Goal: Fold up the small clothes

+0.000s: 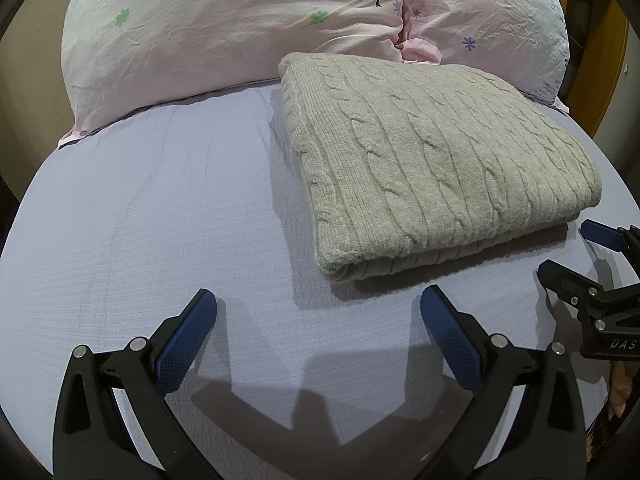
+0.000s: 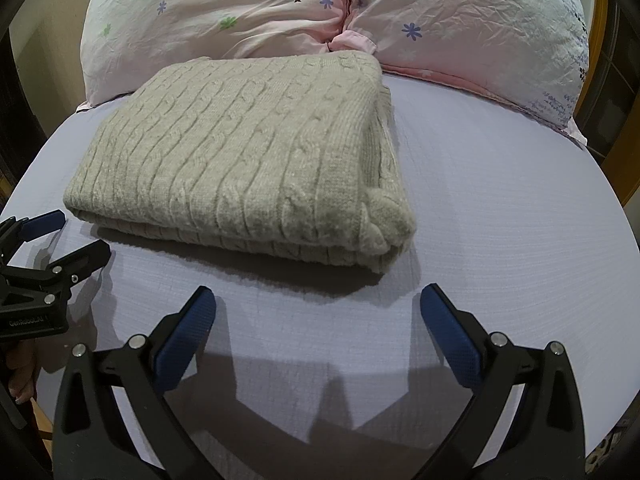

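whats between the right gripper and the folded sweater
Only bare lilac bed sheet, crossed by shadow, lies between the open right gripper and the folded sweater, shown in the right wrist view.

Even indoor light, sharp focus; gripper-finger shadows fall toward 6 o'clock on the sheet (image 1: 140,200), fisheye bending and black vignette at all corners.

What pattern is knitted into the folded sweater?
A cable-knit pattern of twisted ropes in light grey-beige on the sweater, clearest in the right wrist view.
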Demonstrator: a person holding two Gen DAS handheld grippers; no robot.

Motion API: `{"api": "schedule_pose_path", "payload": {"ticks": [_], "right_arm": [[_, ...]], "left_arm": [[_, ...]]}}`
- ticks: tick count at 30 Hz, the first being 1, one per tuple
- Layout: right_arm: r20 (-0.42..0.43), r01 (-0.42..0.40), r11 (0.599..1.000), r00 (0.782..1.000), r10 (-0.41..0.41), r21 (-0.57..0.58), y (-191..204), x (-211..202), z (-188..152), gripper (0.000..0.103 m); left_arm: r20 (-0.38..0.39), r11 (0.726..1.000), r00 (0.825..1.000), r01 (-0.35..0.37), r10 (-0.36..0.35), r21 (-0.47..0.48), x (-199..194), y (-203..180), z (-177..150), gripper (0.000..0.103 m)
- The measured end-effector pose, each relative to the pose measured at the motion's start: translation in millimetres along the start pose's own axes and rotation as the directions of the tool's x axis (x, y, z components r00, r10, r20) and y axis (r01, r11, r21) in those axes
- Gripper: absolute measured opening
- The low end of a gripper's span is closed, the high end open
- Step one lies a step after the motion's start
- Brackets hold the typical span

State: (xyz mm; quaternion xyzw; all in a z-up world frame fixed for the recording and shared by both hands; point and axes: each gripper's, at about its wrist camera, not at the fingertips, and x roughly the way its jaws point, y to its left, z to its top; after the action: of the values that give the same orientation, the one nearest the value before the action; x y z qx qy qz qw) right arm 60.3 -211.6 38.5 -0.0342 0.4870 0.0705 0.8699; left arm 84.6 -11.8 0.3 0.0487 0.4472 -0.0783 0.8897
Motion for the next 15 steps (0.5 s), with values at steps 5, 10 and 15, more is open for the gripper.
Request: {"api": "schedule_pose_path", "payload": {"ticks": [5,10,15], "right_arm": [[0.0,0.001,1.0,1.0,-0.001,0.001,0.9,0.8,-0.3,0.101],[0.0,0.001,1.0,1.0,-0.001,0.001,0.1,-0.1,-0.3,0.101],[0.001,0.001,1.0,1.0,-0.001,0.002,0.1,-0.1,-0.4,0.101]], "left_arm": [[0.0,1.0,1.0,0.0,0.0,0.0,-0.1,-0.1,-0.2,0.102],[0.0,1.0,1.0,0.0,0.0,0.0,0.0,-0.1,-0.2,0.102],[0.0,1.0,1.0,0.0,0.0,0.0,0.1,0.0,-0.2,0.102]]}}
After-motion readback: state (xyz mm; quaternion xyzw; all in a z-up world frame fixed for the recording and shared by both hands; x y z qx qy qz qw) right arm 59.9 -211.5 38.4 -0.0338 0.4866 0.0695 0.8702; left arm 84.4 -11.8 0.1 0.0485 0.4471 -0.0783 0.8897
